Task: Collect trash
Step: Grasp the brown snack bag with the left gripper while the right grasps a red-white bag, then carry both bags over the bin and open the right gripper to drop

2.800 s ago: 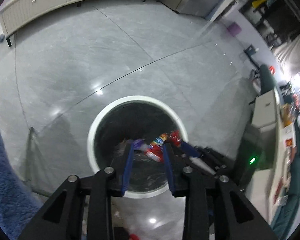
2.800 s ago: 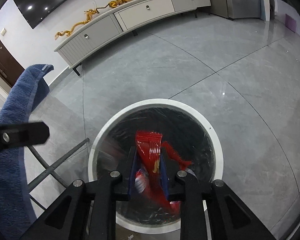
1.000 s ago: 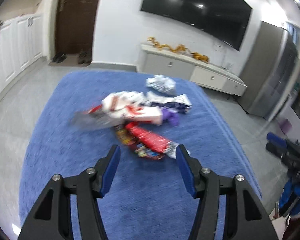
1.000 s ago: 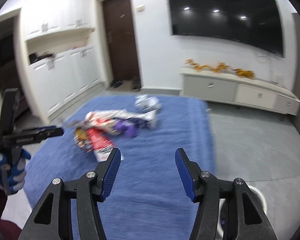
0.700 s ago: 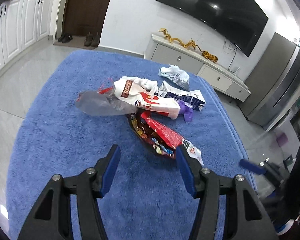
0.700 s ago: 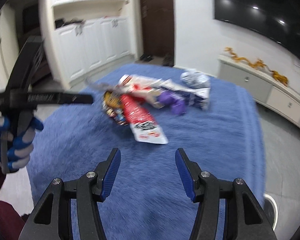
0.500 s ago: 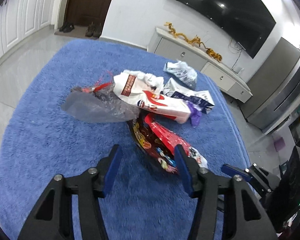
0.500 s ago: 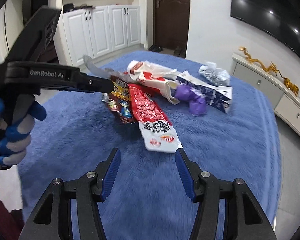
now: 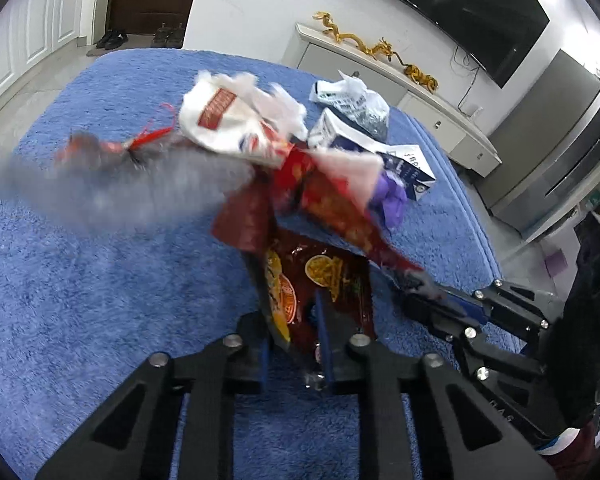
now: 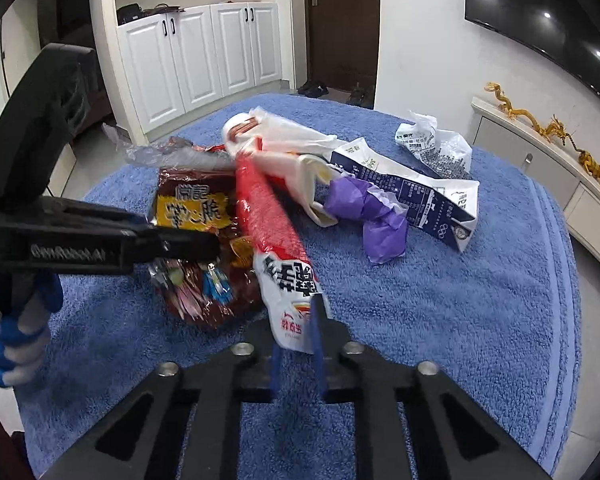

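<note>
Trash lies in a loose heap on a blue fleecy cloth spread over a table, and I am working on it with a two-finger tool in each hand.

My left gripper is closing on a dark red snack bag at the near edge of the heap; the bag's lower end sits between the blue pads, which look pressed against it. My right gripper is closing on the white printed end of a long red and white wrapper, which also sits pinched between the pads. The two wrappers lie side by side, the snack bag to the left of the long wrapper, seen from the right-hand camera, so my two tools are close together. Neither piece has clearly left the cloth yet.

Behind them, untouched, I can make out a crumpled clear plastic bag, a white plastic bag with red print, a squashed dark blue and white carton, a wad of purple paper just in front of the carton, and a crumpled white printed bag at the far side.

No bin shows in either view. I judge the job only partly done: two pieces gripped, about five more left on the cloth.
</note>
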### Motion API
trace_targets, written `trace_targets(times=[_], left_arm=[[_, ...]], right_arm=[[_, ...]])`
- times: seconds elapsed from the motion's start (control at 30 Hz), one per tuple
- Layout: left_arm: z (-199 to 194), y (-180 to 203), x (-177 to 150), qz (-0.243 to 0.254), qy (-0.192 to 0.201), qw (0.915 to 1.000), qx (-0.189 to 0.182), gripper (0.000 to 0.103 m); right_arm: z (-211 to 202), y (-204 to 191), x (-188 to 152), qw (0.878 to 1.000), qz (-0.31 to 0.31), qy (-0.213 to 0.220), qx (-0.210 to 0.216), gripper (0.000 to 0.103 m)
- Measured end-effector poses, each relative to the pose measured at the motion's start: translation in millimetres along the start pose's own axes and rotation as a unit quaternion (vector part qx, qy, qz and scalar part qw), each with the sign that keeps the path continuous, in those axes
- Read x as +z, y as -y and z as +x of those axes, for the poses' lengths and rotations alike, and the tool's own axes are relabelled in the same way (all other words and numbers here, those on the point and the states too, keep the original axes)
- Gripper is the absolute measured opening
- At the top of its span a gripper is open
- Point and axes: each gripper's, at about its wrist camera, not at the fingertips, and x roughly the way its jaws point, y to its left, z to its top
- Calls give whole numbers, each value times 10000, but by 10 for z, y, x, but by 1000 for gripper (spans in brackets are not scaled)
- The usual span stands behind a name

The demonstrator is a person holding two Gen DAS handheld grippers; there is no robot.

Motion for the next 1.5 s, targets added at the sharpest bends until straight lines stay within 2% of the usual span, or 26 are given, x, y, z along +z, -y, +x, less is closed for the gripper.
trace_targets(times=[0.1,0.3,0.53,0.9,1.13,1.5], left_arm=[[-69,123,-84,191,121,9996,178,5],[-325,367,-244,623,460,9956,526,4],[-600,818,-461,1324,803,9848,790,3],[-710,1409,-611,2016,963,9714,807,3],[-606,1807,-631,2463,909,9613,835,3],[-288,2593,-637,3248,774,9409,563,3]], right_arm=[[-111,-3,-62,10000,35,27,78,5],[-438,-45,-288,9997,151,29,214,3],[-906,-77,-545,9988,411,242,140,3],[-1497,189,-808,9937,844,704,-226,3],[-1697,468,-1036,9880,1152,911,-468,3],[-2005,1036,-1494,9717,1869,1133,-896,3]])
